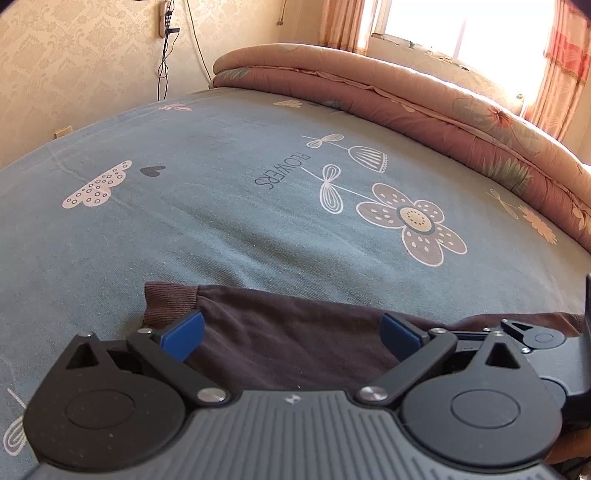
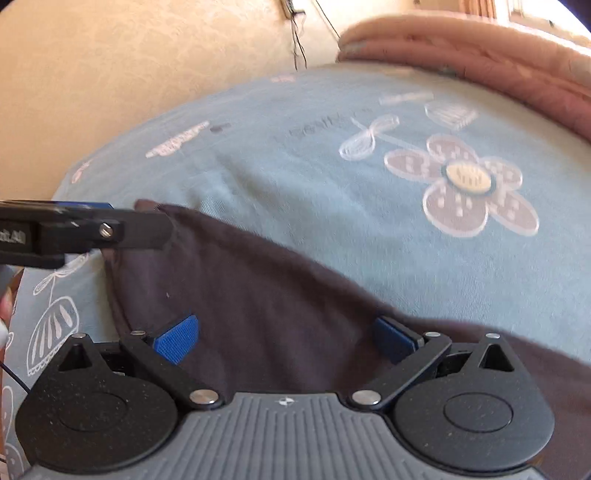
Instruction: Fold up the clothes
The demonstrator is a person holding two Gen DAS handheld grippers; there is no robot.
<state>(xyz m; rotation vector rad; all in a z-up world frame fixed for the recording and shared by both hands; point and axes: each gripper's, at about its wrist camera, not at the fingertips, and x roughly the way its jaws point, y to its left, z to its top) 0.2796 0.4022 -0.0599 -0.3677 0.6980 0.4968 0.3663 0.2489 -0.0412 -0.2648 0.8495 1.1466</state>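
Note:
A dark brown garment (image 1: 280,332) with a ribbed cuff (image 1: 170,302) lies on the blue-grey bed sheet (image 1: 221,229). My left gripper (image 1: 291,334) is open, its blue pads spread over the garment just right of the cuff. In the right wrist view the same garment (image 2: 266,302) spreads across the lower frame. My right gripper (image 2: 284,338) is open above the cloth, holding nothing. The left gripper's finger (image 2: 92,230) shows side-on at the left edge of the right wrist view, near the garment's upper corner.
The sheet has flower prints (image 1: 413,221) and the word FLOWERS. A folded pink quilt (image 1: 406,103) lies along the far side of the bed under a bright window (image 1: 461,33). Cables (image 1: 166,55) hang on the wallpapered wall at the back left.

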